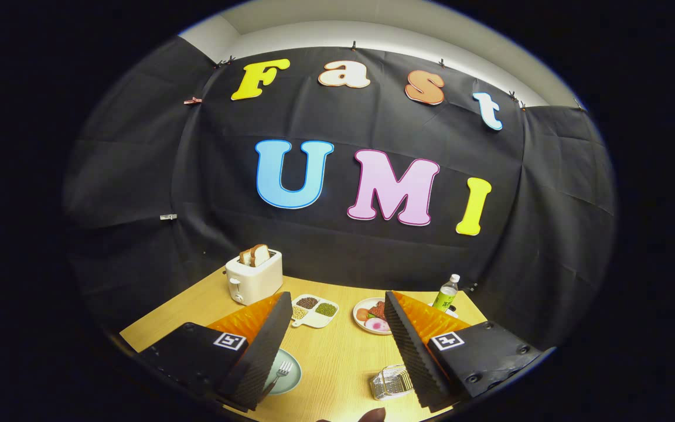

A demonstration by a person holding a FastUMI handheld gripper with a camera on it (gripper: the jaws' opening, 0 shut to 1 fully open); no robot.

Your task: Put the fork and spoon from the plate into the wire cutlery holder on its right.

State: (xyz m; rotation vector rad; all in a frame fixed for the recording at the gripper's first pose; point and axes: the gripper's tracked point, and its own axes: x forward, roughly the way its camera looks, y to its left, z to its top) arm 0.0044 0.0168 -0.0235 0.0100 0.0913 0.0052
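Fork [282, 371] lies on the pale green plate [290, 381], at 7 o'clock, partly hidden by the left finger. Wire cutlery holder [392, 382] sits at 5 o'clock beside the right finger. Gripper [337, 346] fingers spread wide, empty, above the wooden table [337, 357]. Toaster [254, 275] at 11 o'clock.

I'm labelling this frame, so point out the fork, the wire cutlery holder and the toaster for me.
fork [282, 370]: gripper view, on its tines over the plate.
wire cutlery holder [389, 383]: gripper view, on its wire side wall.
toaster [257, 281]: gripper view, on its white front face.
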